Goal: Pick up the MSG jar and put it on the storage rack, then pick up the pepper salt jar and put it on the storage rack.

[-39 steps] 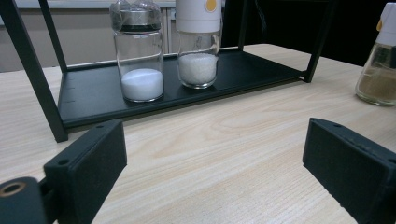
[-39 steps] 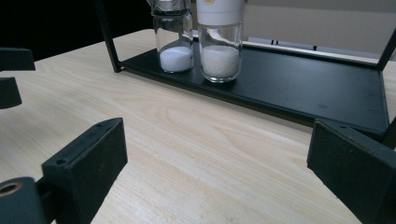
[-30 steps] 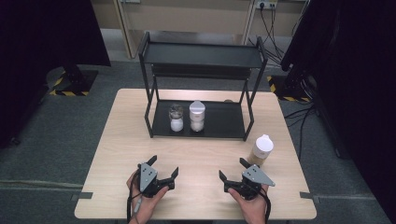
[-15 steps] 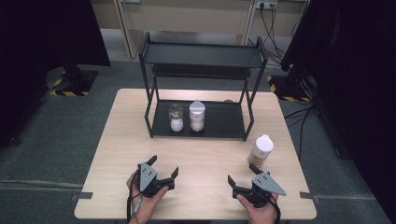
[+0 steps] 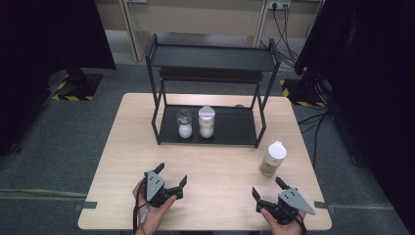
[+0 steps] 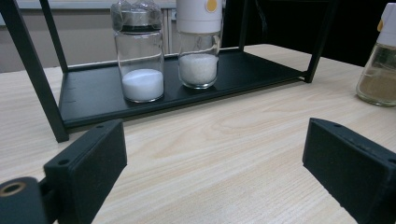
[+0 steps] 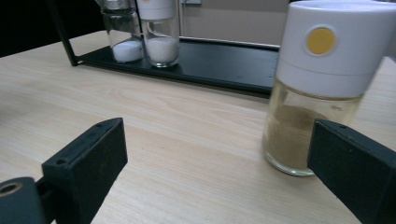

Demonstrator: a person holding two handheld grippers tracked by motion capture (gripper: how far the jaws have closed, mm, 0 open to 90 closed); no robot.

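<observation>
A black two-level rack [image 5: 210, 129] stands at the table's far middle. On its bottom shelf are a glass jar with a metal lid [image 5: 184, 123] [image 6: 139, 56] [image 7: 119, 28] and a white-capped jar [image 5: 206, 122] [image 6: 198, 42] [image 7: 160, 28], both holding white powder. A third jar with a white cap and brown contents [image 5: 272, 158] [image 7: 322, 88] [image 6: 379, 60] stands on the bare table right of the rack. My left gripper [image 5: 171, 175] [image 6: 215, 172] is open near the front edge. My right gripper [image 5: 266, 188] [image 7: 219, 172] is open just in front of the brown jar.
The wooden table [image 5: 215, 161] is bare between the rack and the grippers. The rack's top shelf [image 5: 210, 58] carries nothing. Grey floor surrounds the table, with dark stands [image 5: 78, 85] and cables [image 5: 286, 22] behind it.
My right gripper has drawn back toward the front right corner of the table, away from the brown jar. The left gripper has stayed put.
</observation>
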